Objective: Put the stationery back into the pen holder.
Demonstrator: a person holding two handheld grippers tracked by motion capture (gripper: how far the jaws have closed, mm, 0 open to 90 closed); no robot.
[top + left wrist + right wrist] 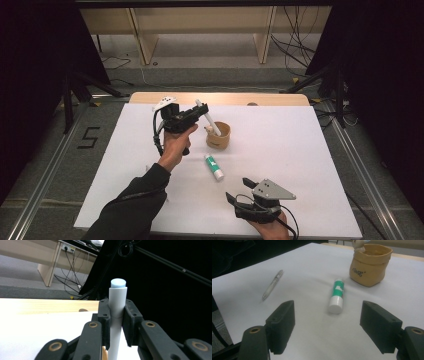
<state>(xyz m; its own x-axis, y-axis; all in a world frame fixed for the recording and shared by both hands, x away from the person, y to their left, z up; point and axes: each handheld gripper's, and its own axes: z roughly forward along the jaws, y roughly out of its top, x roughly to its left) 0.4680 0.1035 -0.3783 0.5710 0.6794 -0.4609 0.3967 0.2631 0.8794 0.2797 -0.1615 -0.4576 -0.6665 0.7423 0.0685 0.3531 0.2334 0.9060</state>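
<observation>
My left gripper [201, 113] is shut on a white marker [210, 123] with a pale blue end, held tilted above the tan paper-bag-style cup [219, 137]; the marker's lower end reaches the cup's mouth. In the left gripper view the jaws of that gripper [117, 316] clamp the marker [117, 298] on both sides. A green and white glue stick [214, 167] lies on the white table just in front of the cup. Near the front edge, my right gripper [239, 190] stands open and points at the glue stick [337, 295], which lies ahead of its jaws [328, 327] and untouched.
A clear pen [272, 285] lies on the white sheet to the left of the glue stick in the right gripper view. The cup [369, 265] has a small figure on its rim. The white table top [290, 150] ends in a wooden strip [280, 99] at the far side.
</observation>
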